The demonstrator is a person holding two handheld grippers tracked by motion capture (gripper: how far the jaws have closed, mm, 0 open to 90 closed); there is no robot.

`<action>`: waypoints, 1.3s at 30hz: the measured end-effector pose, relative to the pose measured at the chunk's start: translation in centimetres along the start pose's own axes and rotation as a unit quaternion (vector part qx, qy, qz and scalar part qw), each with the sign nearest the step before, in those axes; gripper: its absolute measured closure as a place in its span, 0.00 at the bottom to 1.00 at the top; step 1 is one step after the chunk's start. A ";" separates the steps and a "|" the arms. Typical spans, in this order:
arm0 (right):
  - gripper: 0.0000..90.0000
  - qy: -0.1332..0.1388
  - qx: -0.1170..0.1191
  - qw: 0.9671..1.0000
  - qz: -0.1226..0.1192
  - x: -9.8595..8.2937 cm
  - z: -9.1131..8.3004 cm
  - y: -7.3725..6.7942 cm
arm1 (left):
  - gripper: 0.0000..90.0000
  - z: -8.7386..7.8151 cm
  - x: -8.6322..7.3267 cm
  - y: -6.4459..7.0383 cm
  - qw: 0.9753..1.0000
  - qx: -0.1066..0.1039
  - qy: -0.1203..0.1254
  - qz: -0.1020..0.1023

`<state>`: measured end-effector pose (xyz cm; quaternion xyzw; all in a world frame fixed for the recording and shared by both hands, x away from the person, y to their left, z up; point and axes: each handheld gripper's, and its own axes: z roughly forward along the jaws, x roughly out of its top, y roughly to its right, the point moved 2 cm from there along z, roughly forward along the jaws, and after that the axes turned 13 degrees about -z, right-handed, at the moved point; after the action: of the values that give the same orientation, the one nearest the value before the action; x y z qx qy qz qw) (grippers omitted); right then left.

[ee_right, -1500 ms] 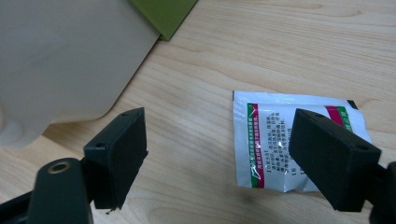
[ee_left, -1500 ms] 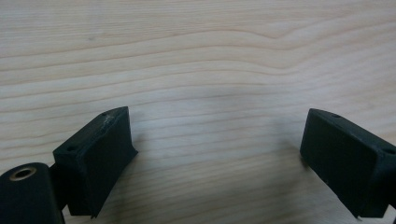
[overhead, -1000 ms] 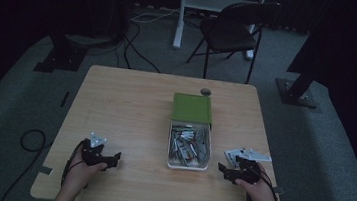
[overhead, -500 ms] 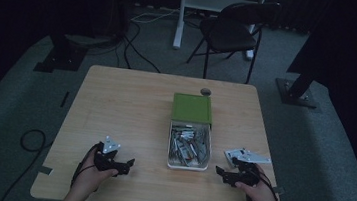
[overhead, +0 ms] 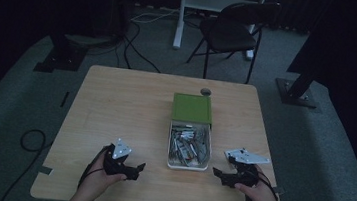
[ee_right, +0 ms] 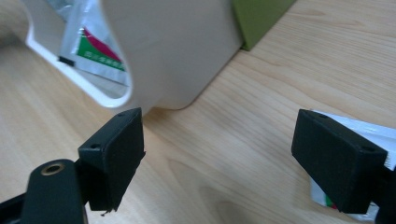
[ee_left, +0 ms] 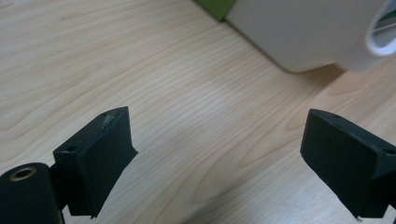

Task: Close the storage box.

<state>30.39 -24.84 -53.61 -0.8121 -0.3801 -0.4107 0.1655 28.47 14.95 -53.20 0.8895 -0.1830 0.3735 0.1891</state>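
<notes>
A white open box (overhead: 187, 166) holding several foil packets (overhead: 188, 144) stands at the middle of the table, with a green box (overhead: 192, 108) butted against its far end. My left gripper (overhead: 135, 171) rests left of the white box, jaws open and pointing at it. In the left gripper view the gripper (ee_left: 215, 154) has bare wood between its jaws and the white box's corner (ee_left: 299, 32) ahead. My right gripper (overhead: 218, 176) lies right of the box, open. In the right gripper view the gripper (ee_right: 217, 149) faces the box wall (ee_right: 173, 46); a loose packet (ee_right: 369, 130) lies behind one jaw.
The wooden table (overhead: 115, 109) has open surface on its left and far parts. A small round dark grommet (overhead: 206, 91) sits behind the green box. Beyond the table stand a folding chair (overhead: 234, 31) and floor cables (overhead: 137, 41).
My left gripper has slid right along the near edge toward the white box. My right gripper has shifted slightly left toward it. Both stay open.
</notes>
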 end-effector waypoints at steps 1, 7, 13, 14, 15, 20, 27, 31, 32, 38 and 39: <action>0.19 0.002 0.003 1.000 0.000 0.1 0.0 -0.1 | 0.11 0.1 0.1 0.2 1.000 -0.004 0.002 0.002; 0.19 0.018 0.008 1.000 0.001 0.5 -0.1 -0.2 | 0.11 0.3 0.5 1.1 1.000 -0.021 0.009 0.014; 0.19 0.059 0.020 0.998 0.002 1.5 -0.6 -0.4 | 0.11 0.7 1.2 2.2 0.998 -0.048 0.037 0.027; 0.19 0.065 0.021 0.998 -0.003 1.7 -0.7 -0.4 | 0.11 0.7 1.4 2.4 0.998 -0.049 0.040 0.029; 0.19 0.068 0.023 0.997 -0.007 1.9 -0.7 -0.5 | 0.11 0.8 1.5 2.5 0.997 -0.051 0.041 0.031; 0.19 0.074 0.026 0.997 -0.013 2.5 -0.6 -0.5 | 0.11 0.9 2.0 3.1 0.996 -0.065 0.056 0.041; 0.19 0.083 0.032 0.996 -0.009 2.8 -0.5 -0.6 | 0.11 1.3 2.3 3.8 0.994 -0.077 0.060 0.049; 0.19 0.085 0.033 0.996 -0.008 3.0 -0.1 -0.6 | 0.11 1.7 2.7 3.9 0.994 -0.076 0.067 0.050; 0.19 0.086 0.033 0.996 -0.005 3.0 -0.1 -0.5 | 0.11 1.8 2.8 3.9 0.993 -0.077 0.070 0.051; 0.19 0.083 0.029 0.996 0.001 3.0 0.3 -0.2 | 0.11 2.4 3.4 4.0 0.993 -0.074 0.079 0.046; 0.19 0.083 0.027 0.996 0.003 3.0 0.3 -0.1 | 0.11 2.6 3.5 4.0 0.993 -0.074 0.080 0.046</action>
<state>31.60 -23.12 -51.43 -0.7716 -0.3734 -0.4657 0.2199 30.44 9.63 -51.50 0.8310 -0.2354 0.4369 0.2511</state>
